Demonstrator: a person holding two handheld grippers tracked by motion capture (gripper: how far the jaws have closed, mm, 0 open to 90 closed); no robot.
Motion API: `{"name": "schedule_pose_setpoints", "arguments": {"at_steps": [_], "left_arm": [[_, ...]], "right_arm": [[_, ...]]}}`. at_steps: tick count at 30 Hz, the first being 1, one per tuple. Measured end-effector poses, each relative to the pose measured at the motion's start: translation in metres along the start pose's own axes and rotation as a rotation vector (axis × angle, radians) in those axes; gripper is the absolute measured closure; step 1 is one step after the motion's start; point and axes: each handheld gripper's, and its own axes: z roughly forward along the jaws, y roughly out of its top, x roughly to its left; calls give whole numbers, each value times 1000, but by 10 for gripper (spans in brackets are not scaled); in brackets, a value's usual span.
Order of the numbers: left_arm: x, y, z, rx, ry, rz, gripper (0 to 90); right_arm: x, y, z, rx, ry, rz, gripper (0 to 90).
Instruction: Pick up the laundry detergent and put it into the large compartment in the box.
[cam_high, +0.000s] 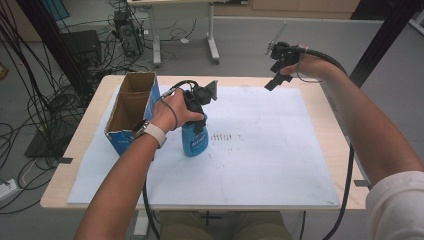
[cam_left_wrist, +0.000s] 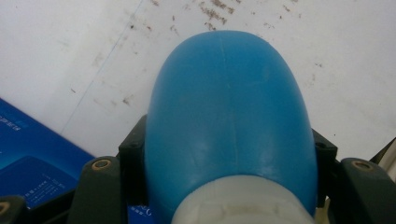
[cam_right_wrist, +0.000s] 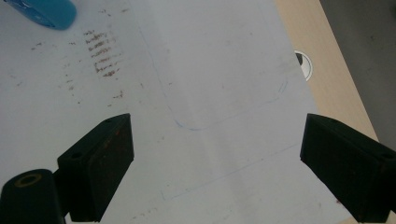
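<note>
We've got the open-topped blue cardboard box (cam_high: 131, 112) waiting just left of the blue plastic bottle (cam_high: 195, 138) standing on the white sheet (cam_high: 270, 150). Left gripper (cam_high: 200, 107) clamps its neck for carrying, probably; right gripper (cam_high: 278, 70) hovers wide open, clear.

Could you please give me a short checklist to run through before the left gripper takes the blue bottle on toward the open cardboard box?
1. Grip: left gripper shut on the blue bottle, jaws on both sides just below its white cap: ok.
2. Bottle upright, bottom at the white mat: ok.
3. Cardboard box open at the top, beside the bottle: ok.
4. Box free inside: cannot tell.
5. Right gripper open, raised at the table's far edge, away from the path: ok.
</note>
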Motion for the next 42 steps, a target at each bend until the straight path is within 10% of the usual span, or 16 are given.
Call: {"name": "schedule_pose_setpoints", "arguments": {"at_steps": [42], "left_arm": [[-3, -3, -14, -31, -8, -48, 377]], "right_arm": [[2, -2, -4, -6, -8, -6, 96]]}}
